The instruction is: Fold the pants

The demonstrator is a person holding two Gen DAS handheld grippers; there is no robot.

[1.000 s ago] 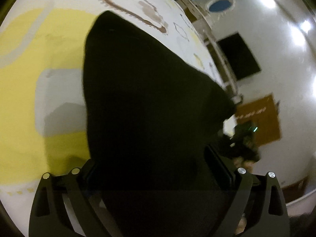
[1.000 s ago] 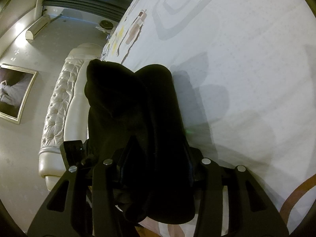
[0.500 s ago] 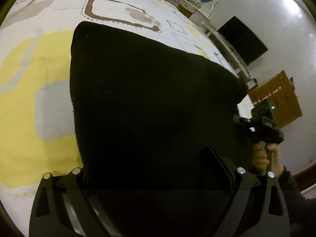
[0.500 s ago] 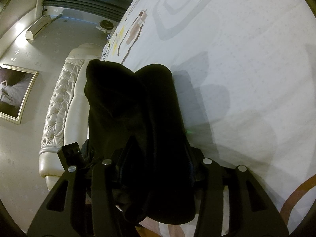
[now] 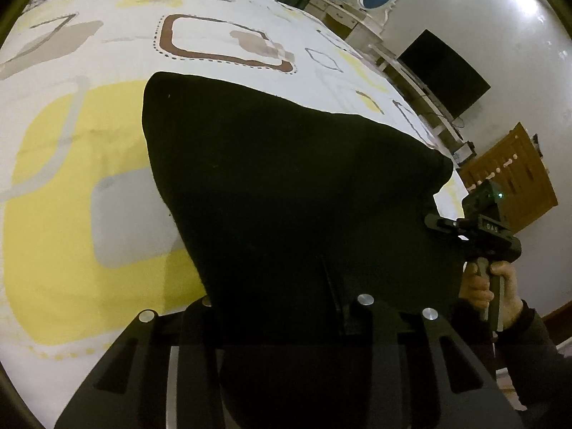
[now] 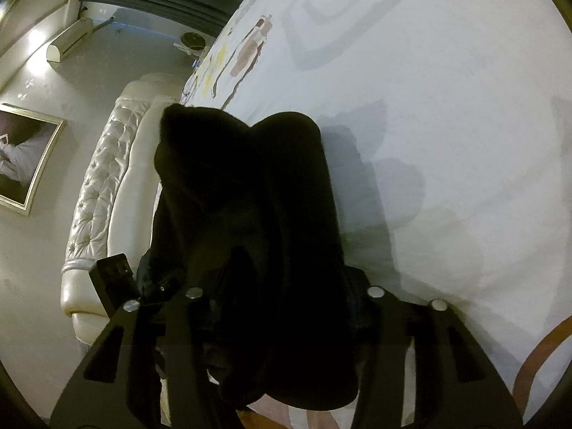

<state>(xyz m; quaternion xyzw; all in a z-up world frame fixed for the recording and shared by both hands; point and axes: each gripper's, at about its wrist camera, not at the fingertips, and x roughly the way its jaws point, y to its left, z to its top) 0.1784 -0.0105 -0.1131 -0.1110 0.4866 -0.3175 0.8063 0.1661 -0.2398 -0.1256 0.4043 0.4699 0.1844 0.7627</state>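
Note:
The black pants (image 5: 286,196) hang between both grippers, stretched over the patterned bed sheet (image 5: 71,186). My left gripper (image 5: 282,307) is shut on one edge of the cloth, which hides its fingertips. My right gripper (image 6: 279,286) is shut on a bunched fold of the pants (image 6: 250,196), fingertips buried in the fabric. The right gripper also shows in the left wrist view (image 5: 475,228), held by a hand at the far end of the cloth.
The bed sheet (image 6: 447,125) has yellow, grey and brown shapes. A tufted white headboard (image 6: 103,186) is at the left. A dark screen (image 5: 443,71), white shelving and a wooden door (image 5: 511,186) stand beyond the bed.
The left wrist view has swung, showing more of the bed and the pants spread wider. The right gripper and hand came into its view. The right wrist view barely changed.

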